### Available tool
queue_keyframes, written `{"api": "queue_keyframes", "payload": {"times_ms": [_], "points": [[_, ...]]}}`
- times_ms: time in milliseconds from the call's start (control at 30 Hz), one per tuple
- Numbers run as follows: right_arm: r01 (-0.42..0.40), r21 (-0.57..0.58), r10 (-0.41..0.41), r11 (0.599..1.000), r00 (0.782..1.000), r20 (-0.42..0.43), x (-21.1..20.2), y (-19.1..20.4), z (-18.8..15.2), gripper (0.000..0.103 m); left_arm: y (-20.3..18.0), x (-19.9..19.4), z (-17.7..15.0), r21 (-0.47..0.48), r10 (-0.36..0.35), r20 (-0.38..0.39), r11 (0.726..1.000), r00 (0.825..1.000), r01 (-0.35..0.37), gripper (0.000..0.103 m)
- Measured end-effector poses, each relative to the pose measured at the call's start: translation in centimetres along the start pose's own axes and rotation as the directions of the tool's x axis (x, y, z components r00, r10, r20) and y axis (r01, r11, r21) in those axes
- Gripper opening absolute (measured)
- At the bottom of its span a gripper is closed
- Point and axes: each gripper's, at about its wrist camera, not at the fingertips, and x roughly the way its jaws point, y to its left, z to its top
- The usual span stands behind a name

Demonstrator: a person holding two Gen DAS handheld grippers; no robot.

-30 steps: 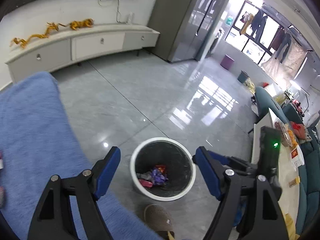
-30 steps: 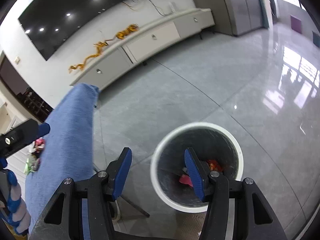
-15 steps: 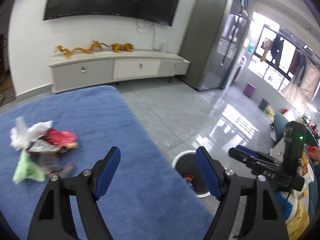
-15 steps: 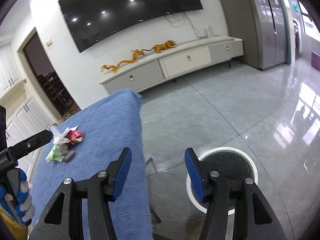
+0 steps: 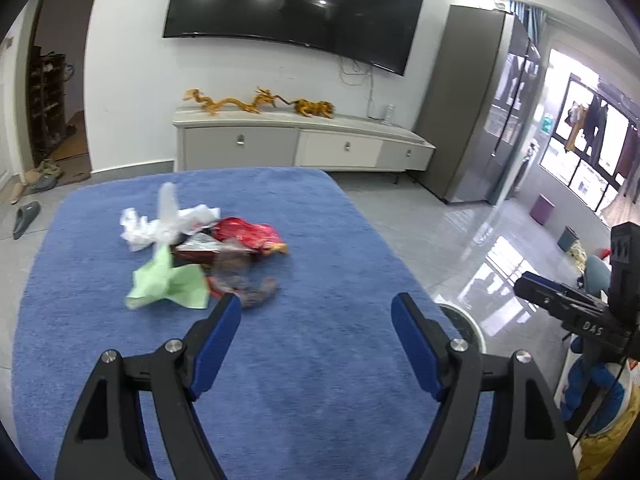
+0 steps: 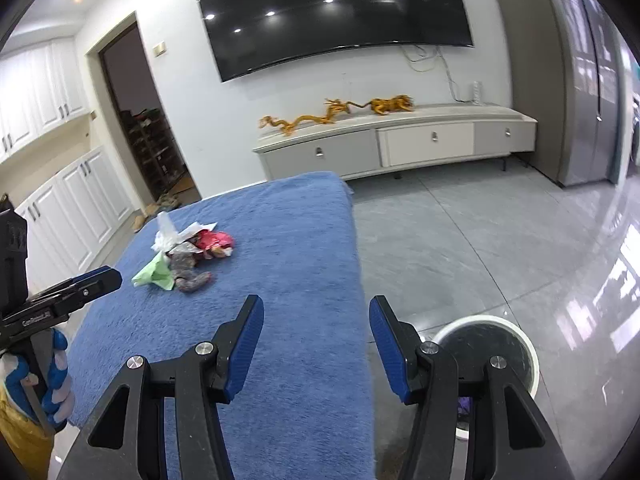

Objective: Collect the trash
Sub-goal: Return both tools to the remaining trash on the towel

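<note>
both hand-held grippers are hanging over the blue-covered bench (image 5: 320,360) with nothing in them. the left hand-held gripper (image 5: 316,312) has its jaws spread wide apart, and the right hand-held gripper (image 6: 316,316) has its jaws apart too, a bit narrower, just bare blue cloth showing between the pads. the trash pile (image 5: 200,252) sits on the bench ahead and to the left of the left one, not touching it: white crumpled paper (image 5: 136,228), a red wrapper (image 5: 248,234), a green paper scrap (image 5: 168,284) and some dark crinkly wrappers, a little blurry. the white trash bin (image 6: 486,354) stands on the grey tile floor just off the bench's right edge, dark inside, partly behind the right gripper's finger.
</note>
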Motion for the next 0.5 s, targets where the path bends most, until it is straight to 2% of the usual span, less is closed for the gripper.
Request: {"api": "queue_keyframes", "payload": {"times_ms": [133, 333, 500], "points": [[-0.019, -0.017, 0.019, 1.0, 1.0, 0.008, 0.3, 0.9, 1.0, 0.053, 1.7, -1.0, 0.5, -0.02, 0.028, 0.022, 0.999, 0.999, -0.027, 0.077], [-0.042, -0.04, 0.044, 0.998, 0.998, 0.035, 0.8, 1.5, 3.4, 0.053, 4.9, -2.2, 0.9, -0.025, 0.115, 0.051, 0.993, 0.992, -0.114, 0.077], [-0.071, -0.067, 0.072, 0.995, 0.997, 0.019, 2.7, 2.3, 4.5, 0.053, 8.7, -1.4, -0.3, -0.036, 0.181, 0.012, 0.983, 0.983, -0.181, 0.077]]}}
